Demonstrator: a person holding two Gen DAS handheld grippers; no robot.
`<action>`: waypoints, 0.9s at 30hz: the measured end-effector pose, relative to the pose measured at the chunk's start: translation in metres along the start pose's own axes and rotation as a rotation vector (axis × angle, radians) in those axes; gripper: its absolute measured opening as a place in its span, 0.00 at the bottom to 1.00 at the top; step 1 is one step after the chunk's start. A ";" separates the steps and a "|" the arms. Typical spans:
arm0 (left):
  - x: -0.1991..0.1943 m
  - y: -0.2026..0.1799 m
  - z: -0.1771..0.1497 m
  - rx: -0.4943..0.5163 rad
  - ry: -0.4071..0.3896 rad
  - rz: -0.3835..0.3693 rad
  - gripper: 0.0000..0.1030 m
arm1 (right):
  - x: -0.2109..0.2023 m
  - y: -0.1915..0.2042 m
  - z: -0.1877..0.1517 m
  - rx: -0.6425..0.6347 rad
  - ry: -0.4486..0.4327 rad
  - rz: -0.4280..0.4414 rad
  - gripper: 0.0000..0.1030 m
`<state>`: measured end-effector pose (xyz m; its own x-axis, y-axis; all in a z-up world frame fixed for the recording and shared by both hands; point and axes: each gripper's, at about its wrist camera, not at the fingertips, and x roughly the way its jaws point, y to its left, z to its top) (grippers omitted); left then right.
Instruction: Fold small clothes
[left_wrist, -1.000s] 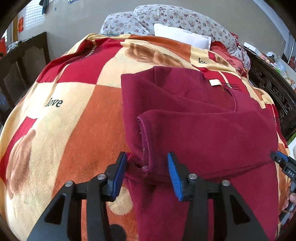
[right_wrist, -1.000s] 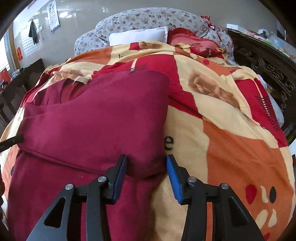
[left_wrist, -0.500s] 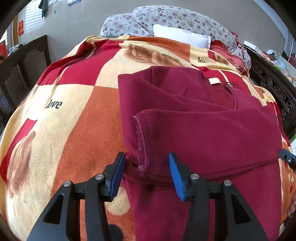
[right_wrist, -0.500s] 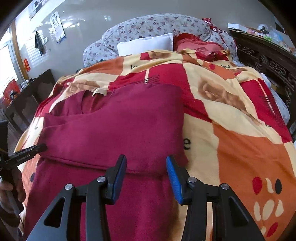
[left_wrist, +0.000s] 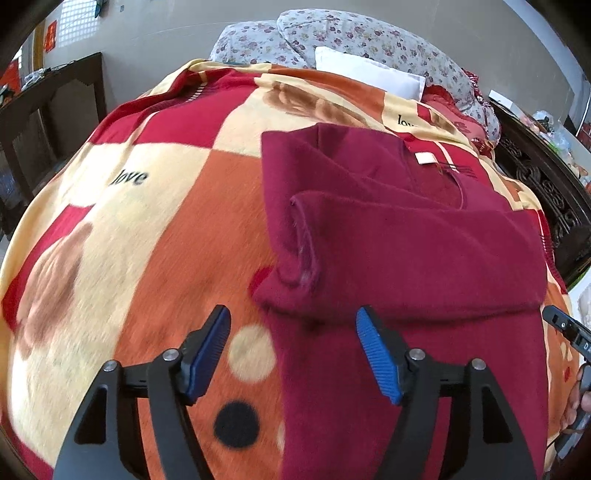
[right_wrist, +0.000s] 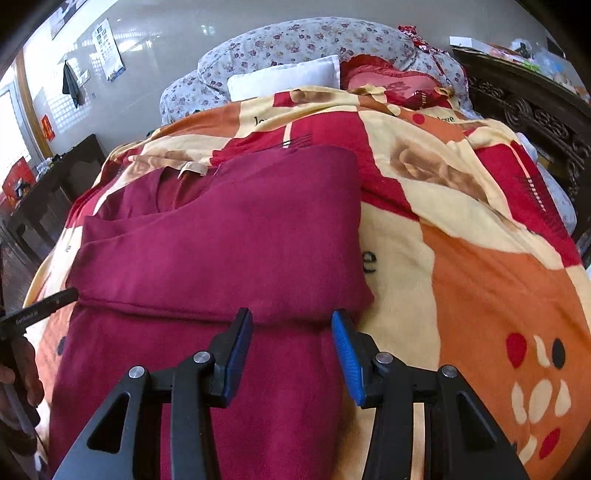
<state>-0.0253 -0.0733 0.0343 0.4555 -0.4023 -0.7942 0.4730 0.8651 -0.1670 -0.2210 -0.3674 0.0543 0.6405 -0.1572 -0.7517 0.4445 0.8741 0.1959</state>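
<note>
Before you lies a bed covered by a large patterned blanket (left_wrist: 155, 236) in red, orange and cream blocks, printed with roses and the word "love". At its far end sit a floral bolster (right_wrist: 295, 48) and a white pillow (right_wrist: 284, 79). Spread on the blanket is the garment you are folding, a dark red fleece top (left_wrist: 406, 258), neckline and pale label (left_wrist: 424, 158) toward the pillows. Its sleeves are folded across the chest, forming a thick band over the body, with the open cuff of one sleeve (left_wrist: 303, 251) facing your left gripper. There are no containers in view. Your left gripper (left_wrist: 293, 350) hangs just in front of that folded band; its jaws have just been opening and now stand wide and released, with only the lower body of the top and bare blanket below them, the blue pads gripping nothing. Your right gripper (right_wrist: 291, 349) hovers at the band's other end, near the top's right edge; its jaws stand partly apart, the fold's edge just ahead, and the pads appear clear of the fabric, so it holds nothing.
</note>
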 end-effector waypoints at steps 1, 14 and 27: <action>-0.004 0.002 -0.006 0.002 0.001 -0.001 0.68 | -0.003 -0.001 -0.004 0.008 0.009 0.007 0.51; -0.035 0.008 -0.071 0.012 0.043 -0.002 0.69 | -0.030 -0.013 -0.057 0.051 0.036 0.034 0.67; -0.036 0.010 -0.087 -0.040 0.078 -0.026 0.70 | 0.008 -0.025 -0.012 -0.026 -0.046 -0.114 0.63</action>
<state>-0.1026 -0.0235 0.0106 0.3822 -0.4015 -0.8323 0.4528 0.8665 -0.2101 -0.2343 -0.3849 0.0358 0.6151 -0.2768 -0.7382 0.5003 0.8607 0.0941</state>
